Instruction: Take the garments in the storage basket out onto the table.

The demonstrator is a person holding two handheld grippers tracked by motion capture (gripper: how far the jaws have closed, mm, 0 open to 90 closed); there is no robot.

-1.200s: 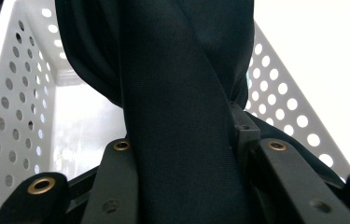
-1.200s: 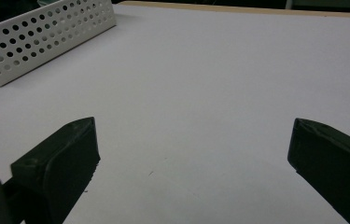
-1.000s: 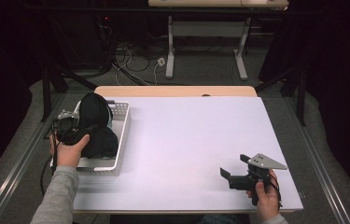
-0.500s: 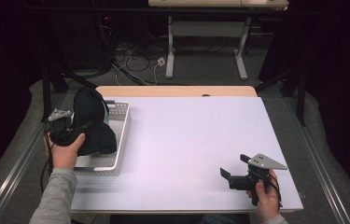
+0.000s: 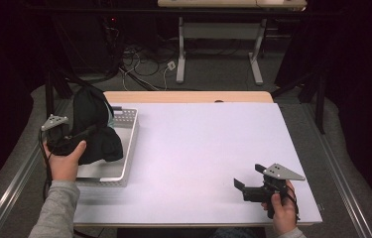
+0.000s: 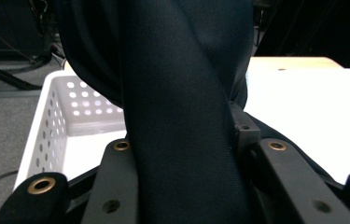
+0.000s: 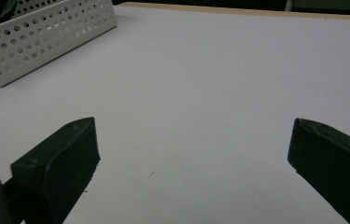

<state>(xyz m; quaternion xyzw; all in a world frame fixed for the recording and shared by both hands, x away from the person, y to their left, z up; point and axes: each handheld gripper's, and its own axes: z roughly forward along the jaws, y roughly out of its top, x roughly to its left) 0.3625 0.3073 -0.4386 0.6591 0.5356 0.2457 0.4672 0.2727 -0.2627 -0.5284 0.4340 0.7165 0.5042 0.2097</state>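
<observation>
Black fabric is pinched between the fingers of the left gripper (image 5: 82, 135), and the dark garment (image 5: 92, 126) hangs bunched above the white perforated basket (image 5: 126, 144) at the left of the frame. At lower right, the right gripper (image 5: 245, 187) rests low over the white surface (image 5: 198, 148), its fingers (image 7: 63, 156) spread wide on nothing, well apart from the basket. Cables lie on the floor beyond the surface.

Grey carpet floor (image 5: 213, 74), tangled cables (image 5: 139, 57), dark curtained surroundings.
</observation>
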